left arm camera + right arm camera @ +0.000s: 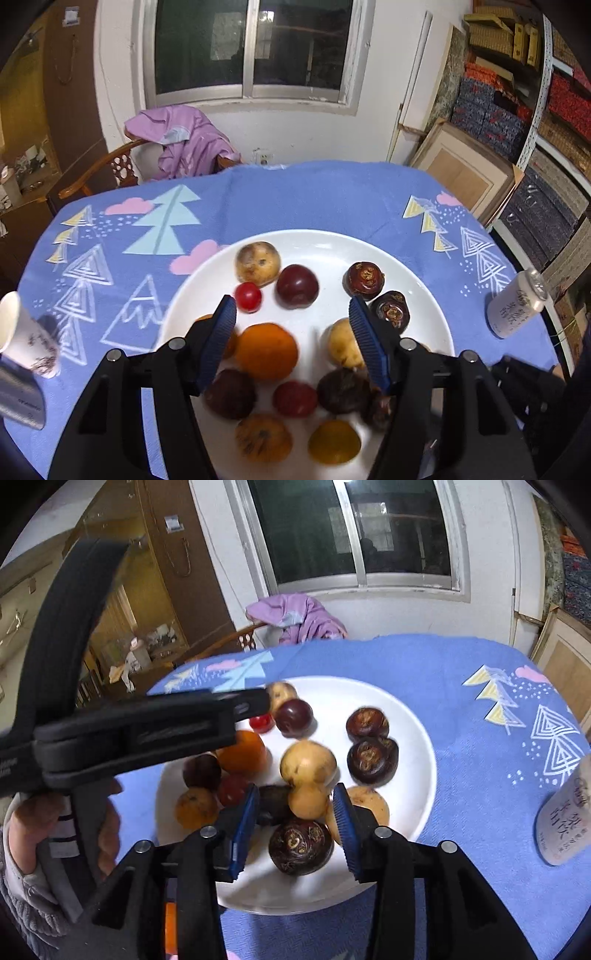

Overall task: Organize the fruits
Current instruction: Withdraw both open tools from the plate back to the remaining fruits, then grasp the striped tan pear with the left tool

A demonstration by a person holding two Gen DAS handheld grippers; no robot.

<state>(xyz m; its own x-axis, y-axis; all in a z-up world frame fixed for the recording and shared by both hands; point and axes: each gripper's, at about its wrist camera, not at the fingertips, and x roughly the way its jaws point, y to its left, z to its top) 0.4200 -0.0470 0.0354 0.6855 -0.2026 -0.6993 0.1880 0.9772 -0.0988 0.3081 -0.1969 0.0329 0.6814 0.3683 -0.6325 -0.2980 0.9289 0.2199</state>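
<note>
Both claws hang wide apart with nothing in them, the left claw (291, 314) over the orange (266, 350) and the right claw (295, 805) around a tan fruit (308, 801) without gripping it, all the fruits sitting on a white plate (424, 332). The plate's on a table with a blue tree-print tablecloth (258, 199), a drink can (515, 306) at its right edge and a paper cup (26, 336) at its left. Past that there's a wooden chair (122, 162) with a purple garment (184, 140) thrown over it, then a white wall with a dark window (255, 48), and stacked boxes (517, 92) on the right.
</note>
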